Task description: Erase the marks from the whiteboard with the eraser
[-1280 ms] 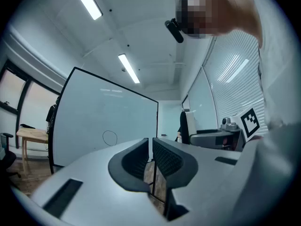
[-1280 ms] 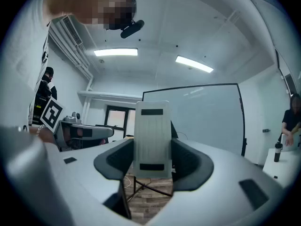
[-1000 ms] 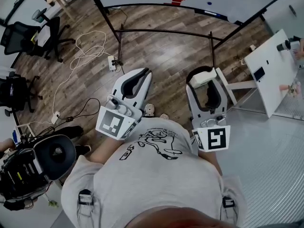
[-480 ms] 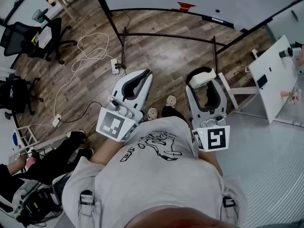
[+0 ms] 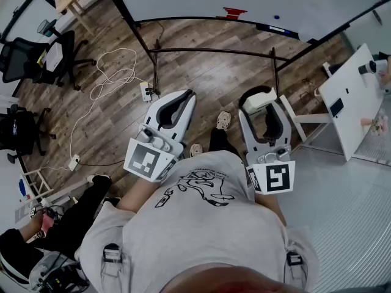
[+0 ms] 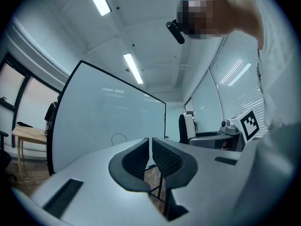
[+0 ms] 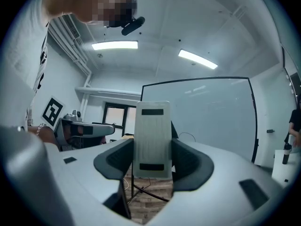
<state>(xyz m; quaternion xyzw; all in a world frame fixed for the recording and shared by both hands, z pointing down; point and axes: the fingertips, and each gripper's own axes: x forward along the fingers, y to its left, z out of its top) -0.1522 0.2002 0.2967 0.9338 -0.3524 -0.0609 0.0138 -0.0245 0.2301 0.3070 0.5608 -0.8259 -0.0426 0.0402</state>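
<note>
My right gripper (image 7: 151,158) is clamped on the eraser (image 7: 151,126). My left gripper (image 6: 150,149) has its jaws together, empty. Both face the whiteboard (image 6: 103,117), well apart from it.

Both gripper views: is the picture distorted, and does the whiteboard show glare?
Left gripper view: fisheye bending, dark corners, faint light streaks on the whiteboard. Right gripper view: the same, with the eraser between the jaws sharp.

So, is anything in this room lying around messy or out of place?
Only a white cable, sprawled in loose loops across the wood floor left of the whiteboard stand. The eraser sits straight in the right gripper; nothing looks spilled or broken.
</note>
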